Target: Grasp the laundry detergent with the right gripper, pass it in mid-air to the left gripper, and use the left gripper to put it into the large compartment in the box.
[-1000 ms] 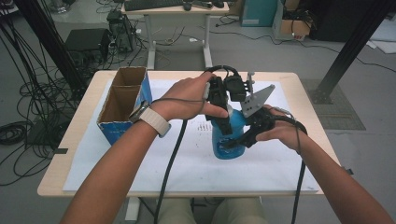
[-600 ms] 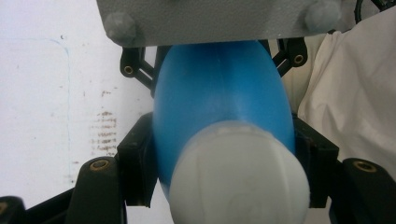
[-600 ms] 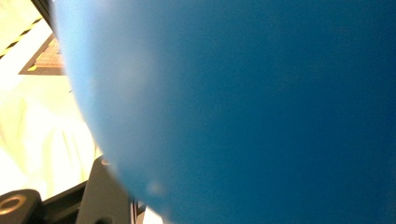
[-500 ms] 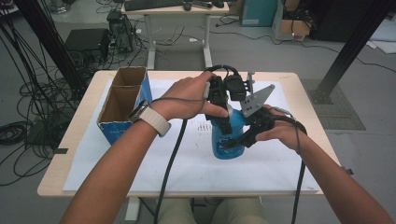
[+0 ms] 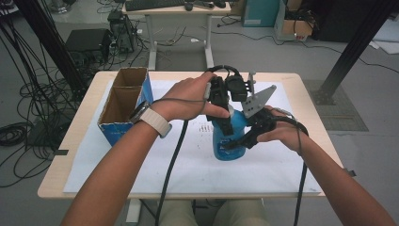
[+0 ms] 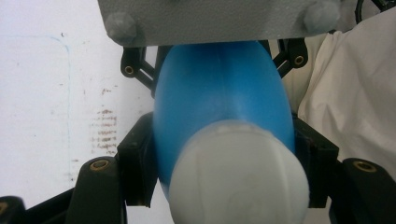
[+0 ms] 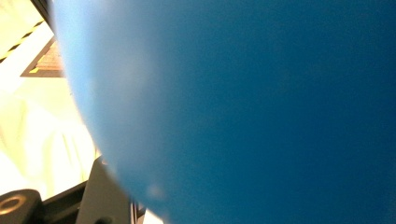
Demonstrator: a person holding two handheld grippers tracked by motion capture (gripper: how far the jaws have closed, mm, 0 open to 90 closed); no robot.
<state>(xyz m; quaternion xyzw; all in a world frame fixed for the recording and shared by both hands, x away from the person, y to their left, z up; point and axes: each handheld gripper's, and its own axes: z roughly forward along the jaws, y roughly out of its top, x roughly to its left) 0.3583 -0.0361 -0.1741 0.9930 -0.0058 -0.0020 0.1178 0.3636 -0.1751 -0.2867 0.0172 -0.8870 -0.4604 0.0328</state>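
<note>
While the blue plastic bottle [image 5: 230,136] stands upright on the white paper sheet [image 5: 141,169] near the middle of the pale wooden worktop [image 5: 75,136], both grippers are clamped on it, and the step in hand looks like opening it: one hand steadies the body and the other works the top. The left gripper [image 5: 225,123] comes down from above, and the left gripper view shows its black fingers [image 6: 135,161] pressed against either side of the bottle's neck just under the rounded white cap [image 6: 240,175], so it is closed on the bottle's upper part. The right gripper [image 5: 244,139] reaches in from the right, level with the bottle's body; in the right gripper view the blue wall [image 7: 261,107] sits hard against the camera with one dark finger [image 7: 105,196] beside it, which fits a firm hold on the body. An open brown cardboard box with a blue side [image 5: 123,104] stands at the left of the worktop, well apart from the bottle. As a judgement, the next move calls for the right gripper to keep the body from turning while the left gripper twists or lifts at the cap; the left fingers seem to sit on the neck below the cap, so they may need to shift higher first. The smooth, rounded plastic could slip or tip under a sideways pull.
</note>
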